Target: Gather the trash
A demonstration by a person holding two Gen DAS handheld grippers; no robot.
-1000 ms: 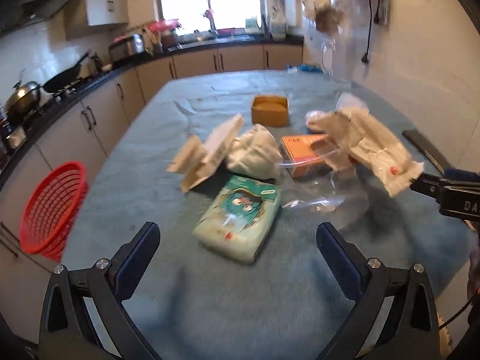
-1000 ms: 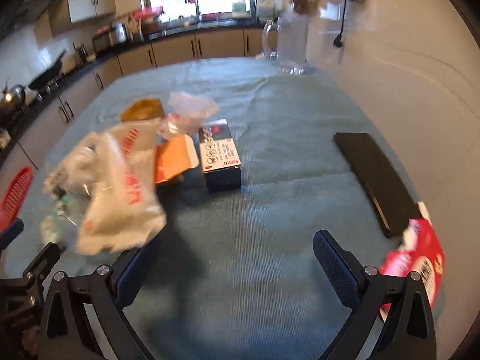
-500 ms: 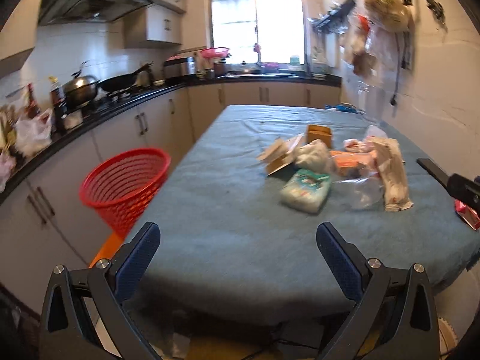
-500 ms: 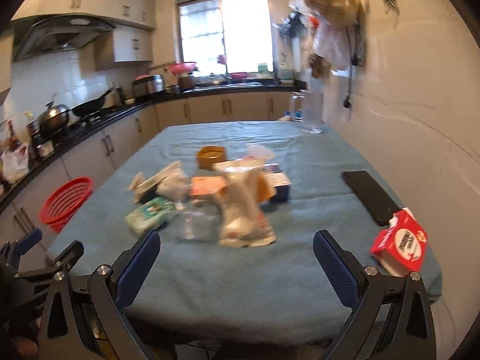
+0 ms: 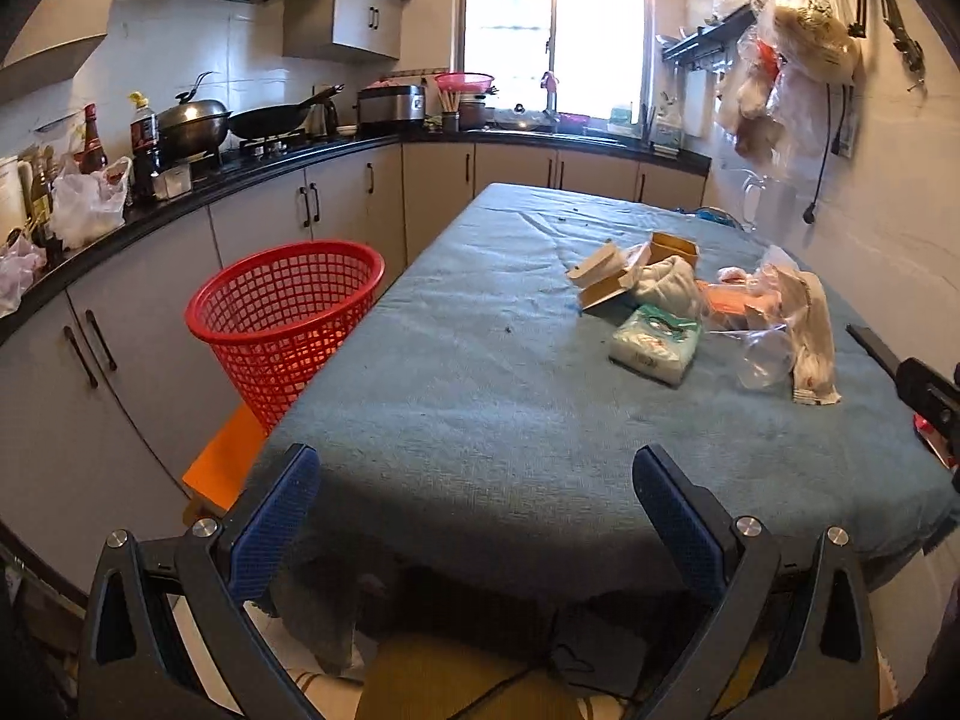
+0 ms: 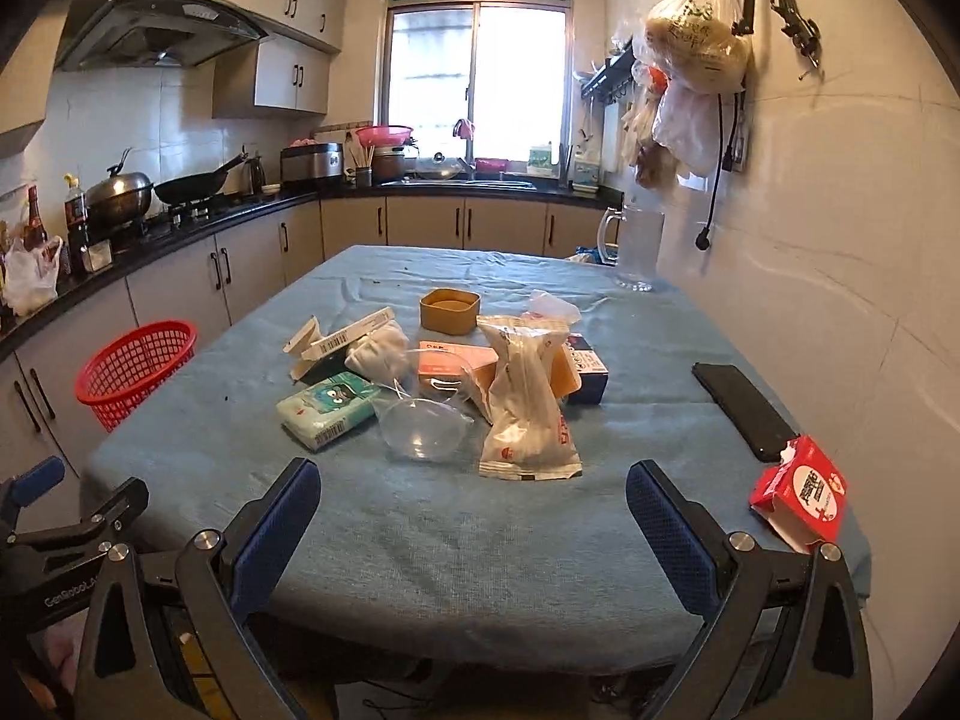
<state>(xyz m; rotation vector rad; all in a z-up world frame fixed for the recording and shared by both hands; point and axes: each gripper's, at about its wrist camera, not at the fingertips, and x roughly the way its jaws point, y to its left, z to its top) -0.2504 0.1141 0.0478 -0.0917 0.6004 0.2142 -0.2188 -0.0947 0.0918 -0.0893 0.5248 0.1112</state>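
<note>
While both tools, left (image 5: 474, 498) and right (image 6: 474, 504), are held spread and empty short of the desk (image 6: 480, 540), nothing is seen collected. Trash (image 6: 444, 384) lies heaped mid-desk; the basket (image 5: 288, 318), beside the desk's left edge, appears empty.
</note>
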